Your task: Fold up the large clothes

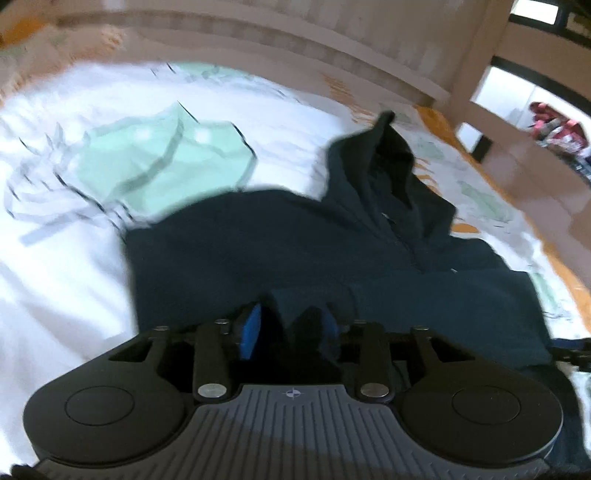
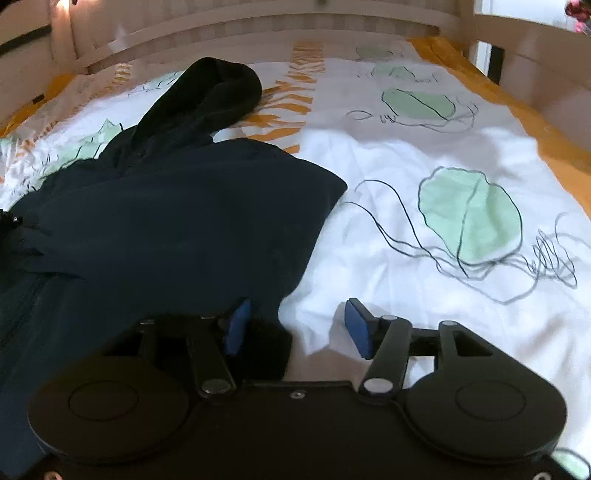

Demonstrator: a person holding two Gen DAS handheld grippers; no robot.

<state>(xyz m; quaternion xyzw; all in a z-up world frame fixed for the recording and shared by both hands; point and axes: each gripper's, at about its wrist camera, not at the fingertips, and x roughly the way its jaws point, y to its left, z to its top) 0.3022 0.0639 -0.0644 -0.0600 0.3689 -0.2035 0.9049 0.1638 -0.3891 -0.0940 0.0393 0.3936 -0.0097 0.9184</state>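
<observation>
Right up against my lens is the black body of the left gripper, with its blue-padded fingers standing a bit apart over the dark navy hoodie; a ridge of that fabric sits between them, but it's all dark on dark and blurry so I can't tell if the pads are actually pressing it; on my other feed the right gripper has its fingers spread wide, nothing pinched; the left-side pad is just at the hoodie's edge and the right-side one is over bare sheet; the hoodie lies on the bed, partly folded over itself, hood pointing toward the headboard; bed sheet is white with mint green blobs, scribbly dark lines and orange stripes near the far end; left view is pretty smeared, so the finer detail is lost on me; a bit of the other gripper peeks in at the far right edge of the left view.
</observation>
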